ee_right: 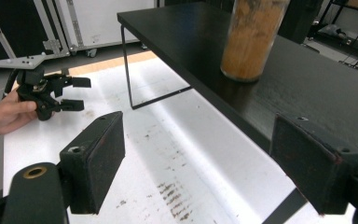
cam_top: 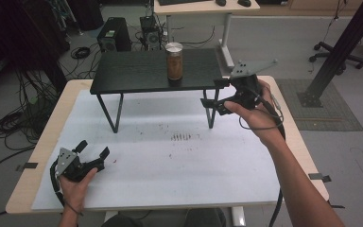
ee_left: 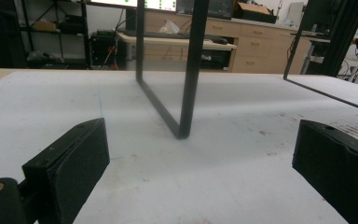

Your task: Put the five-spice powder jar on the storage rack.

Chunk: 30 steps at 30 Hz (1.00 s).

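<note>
A tall jar (cam_top: pixel 174 61) of brown grains with a silver lid stands upright on a low black table (cam_top: pixel 137 73), near its right end. My right gripper (cam_top: pixel 212 93) hovers by that table's right front corner, a little short of the jar, jaws open and empty. In the right gripper view the jar (ee_right: pixel 251 37) rises beyond the open right gripper (ee_right: pixel 205 163), on the black tabletop (ee_right: pixel 284 93). My left gripper (cam_top: pixel 93 148) rests low at the near left of the white mat, open with nothing between its fingers. The left gripper (ee_left: pixel 200 168) faces the table's leg (ee_left: pixel 186 70).
The black table stands on thin metal legs (cam_top: pixel 117 113) over a white mat (cam_top: pixel 170 161) that covers a wooden desk. Brown crumbs (cam_top: pixel 180 137) dot the mat's middle. Cables, computer cases and a second desk lie on the floor beyond. The left gripper (ee_right: pixel 51 93) shows far off, in a hand.
</note>
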{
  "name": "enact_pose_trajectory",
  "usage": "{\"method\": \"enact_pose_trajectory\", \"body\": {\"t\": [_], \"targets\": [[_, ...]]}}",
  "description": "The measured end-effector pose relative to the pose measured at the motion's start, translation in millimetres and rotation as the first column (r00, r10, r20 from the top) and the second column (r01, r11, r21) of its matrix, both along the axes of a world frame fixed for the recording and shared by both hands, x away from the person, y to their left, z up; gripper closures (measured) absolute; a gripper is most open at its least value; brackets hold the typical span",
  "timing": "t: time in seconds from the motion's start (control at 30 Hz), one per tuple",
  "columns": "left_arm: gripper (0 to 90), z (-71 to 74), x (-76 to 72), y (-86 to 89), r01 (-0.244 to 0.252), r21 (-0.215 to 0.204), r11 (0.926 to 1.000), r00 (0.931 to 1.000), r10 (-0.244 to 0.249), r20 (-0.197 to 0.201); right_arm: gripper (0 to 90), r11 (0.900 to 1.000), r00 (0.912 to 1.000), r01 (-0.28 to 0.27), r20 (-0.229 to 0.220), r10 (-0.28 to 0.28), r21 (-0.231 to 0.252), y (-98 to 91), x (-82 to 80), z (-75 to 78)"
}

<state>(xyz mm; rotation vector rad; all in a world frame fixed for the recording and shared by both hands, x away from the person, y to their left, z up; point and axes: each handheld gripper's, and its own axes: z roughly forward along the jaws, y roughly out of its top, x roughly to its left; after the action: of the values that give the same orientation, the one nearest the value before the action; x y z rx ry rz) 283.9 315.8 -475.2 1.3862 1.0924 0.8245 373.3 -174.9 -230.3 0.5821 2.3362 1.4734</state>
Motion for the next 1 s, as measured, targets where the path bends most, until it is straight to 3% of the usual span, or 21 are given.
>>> {"method": "enact_pose_trajectory", "body": {"t": [1.0], "targets": [[4.2, 0.1, 0.2, -0.6, 0.002, 0.005, 1.0000, 1.0000, -0.002, 0.000, 17.1, 0.9997, 0.9998, 0.022, 0.000, -0.022, -0.005, -14.0, -27.8, -35.0]]}}
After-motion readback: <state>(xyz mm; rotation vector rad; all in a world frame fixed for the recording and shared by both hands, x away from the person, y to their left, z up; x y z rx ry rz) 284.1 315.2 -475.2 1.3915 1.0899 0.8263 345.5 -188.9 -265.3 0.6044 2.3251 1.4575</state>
